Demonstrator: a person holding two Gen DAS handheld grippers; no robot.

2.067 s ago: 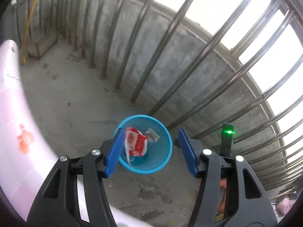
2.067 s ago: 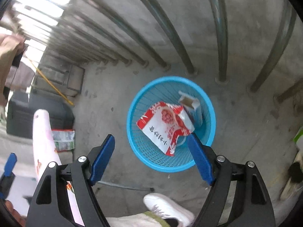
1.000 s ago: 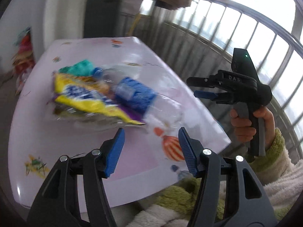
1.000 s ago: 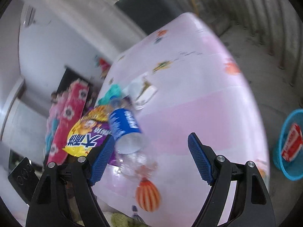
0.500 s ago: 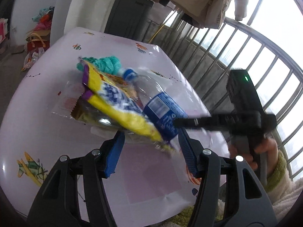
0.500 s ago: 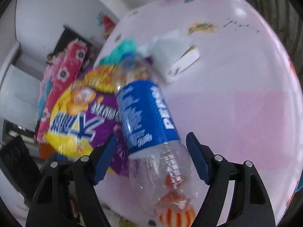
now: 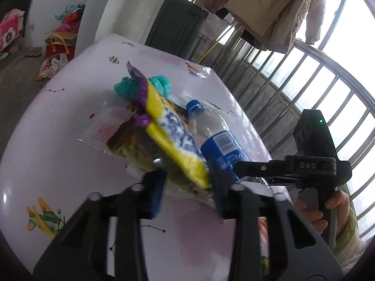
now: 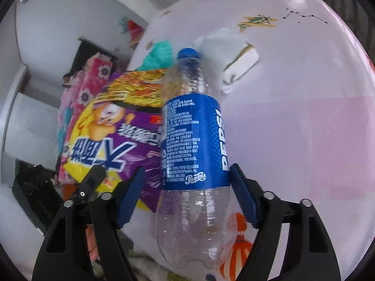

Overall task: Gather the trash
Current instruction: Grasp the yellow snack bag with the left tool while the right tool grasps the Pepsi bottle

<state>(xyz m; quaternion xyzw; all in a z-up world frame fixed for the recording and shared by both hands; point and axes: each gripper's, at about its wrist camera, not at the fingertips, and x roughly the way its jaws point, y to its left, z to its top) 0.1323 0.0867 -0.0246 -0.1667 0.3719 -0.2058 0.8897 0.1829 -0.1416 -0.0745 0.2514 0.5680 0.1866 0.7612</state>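
An empty clear Pepsi bottle (image 8: 194,145) with a blue label and cap lies on the pink table (image 8: 304,117). It also shows in the left wrist view (image 7: 218,138). My right gripper (image 8: 187,194) is open with a pad on each side of the bottle. A yellow and purple snack bag (image 7: 173,140) lies beside the bottle, and shows in the right wrist view (image 8: 112,128). My left gripper (image 7: 187,187) is open around the bag's near end. Its pads are blurred. A clear wrapper (image 7: 110,126) lies under the bag.
A teal crumpled bag (image 7: 131,86) and a white torn package (image 8: 234,56) lie beyond the bottle. Metal railing (image 7: 316,82) stands to the right of the table. Hanging clothes (image 7: 269,7) and a dark cabinet (image 7: 178,23) are behind it.
Both grippers have swung from the blue trash basket on the floor to the table. They have closed in around the bottle and the snack bag.
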